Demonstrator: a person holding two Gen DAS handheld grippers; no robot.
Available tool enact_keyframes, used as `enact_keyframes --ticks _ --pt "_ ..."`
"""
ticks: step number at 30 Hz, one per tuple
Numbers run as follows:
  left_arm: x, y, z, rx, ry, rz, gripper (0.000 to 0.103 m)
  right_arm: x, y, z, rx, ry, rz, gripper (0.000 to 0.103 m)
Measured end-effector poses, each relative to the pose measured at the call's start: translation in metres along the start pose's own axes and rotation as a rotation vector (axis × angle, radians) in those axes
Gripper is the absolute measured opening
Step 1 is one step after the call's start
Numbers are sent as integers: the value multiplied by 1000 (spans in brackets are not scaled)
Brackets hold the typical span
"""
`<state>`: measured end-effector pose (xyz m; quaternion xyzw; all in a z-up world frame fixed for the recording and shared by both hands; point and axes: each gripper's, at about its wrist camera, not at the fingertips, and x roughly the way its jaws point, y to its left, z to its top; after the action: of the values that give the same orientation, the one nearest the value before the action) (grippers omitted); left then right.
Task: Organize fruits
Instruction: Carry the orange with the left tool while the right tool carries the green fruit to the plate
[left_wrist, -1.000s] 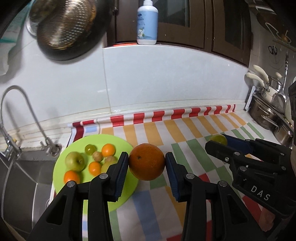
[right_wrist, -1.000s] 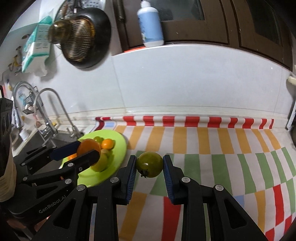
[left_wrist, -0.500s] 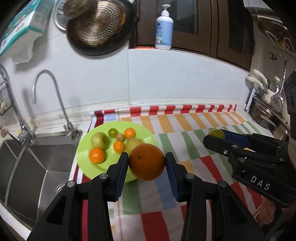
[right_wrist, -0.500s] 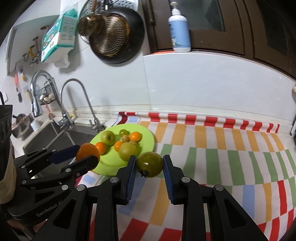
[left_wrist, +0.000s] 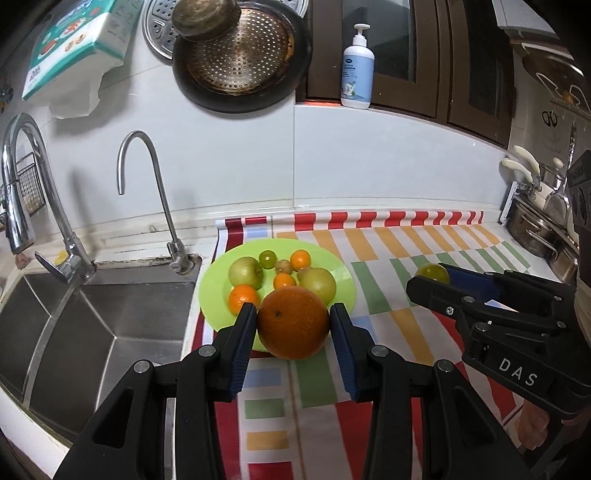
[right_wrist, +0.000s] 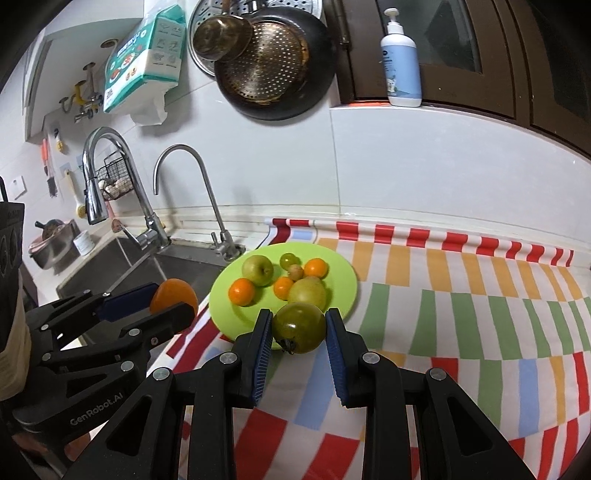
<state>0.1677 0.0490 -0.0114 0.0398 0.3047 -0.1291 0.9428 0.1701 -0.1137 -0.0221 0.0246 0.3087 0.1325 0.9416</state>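
My left gripper (left_wrist: 293, 328) is shut on a large orange (left_wrist: 293, 324) and holds it above the near edge of a lime green plate (left_wrist: 214, 284). My right gripper (right_wrist: 299, 328) is shut on a green tomato (right_wrist: 299, 326), held above the plate's (right_wrist: 343, 280) near rim. The plate holds several small fruits: a green apple (left_wrist: 245, 272), tangerines (left_wrist: 243, 298) and a yellowish pear (left_wrist: 317, 283). The right gripper also shows in the left wrist view (left_wrist: 436, 280); the left gripper shows in the right wrist view (right_wrist: 173, 299).
A steel sink (left_wrist: 74, 325) with two taps (left_wrist: 147, 192) lies left of the plate. A striped cloth (right_wrist: 461, 295) covers the counter. Pots (left_wrist: 539, 236) stand at far right. A pan (left_wrist: 240, 59) hangs on the wall; a soap bottle (left_wrist: 357, 68) stands on the ledge.
Both grippers have pulled back and up from the counter, each still holding its fruit. The plate and sink now show more fully and farther off.
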Motion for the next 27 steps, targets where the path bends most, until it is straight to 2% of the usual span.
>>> enact_keyframes --ticks 13,22,27 --pt "12 28 6 28 -11 -36 41 20 24 6 3 0 -20 30" --pt "54 36 2 39 47 -64 41 61 25 6 2 67 -16 30" --pt "81 39 -2 42 72 -104 41 86 22 4 -6 108 -17 30"
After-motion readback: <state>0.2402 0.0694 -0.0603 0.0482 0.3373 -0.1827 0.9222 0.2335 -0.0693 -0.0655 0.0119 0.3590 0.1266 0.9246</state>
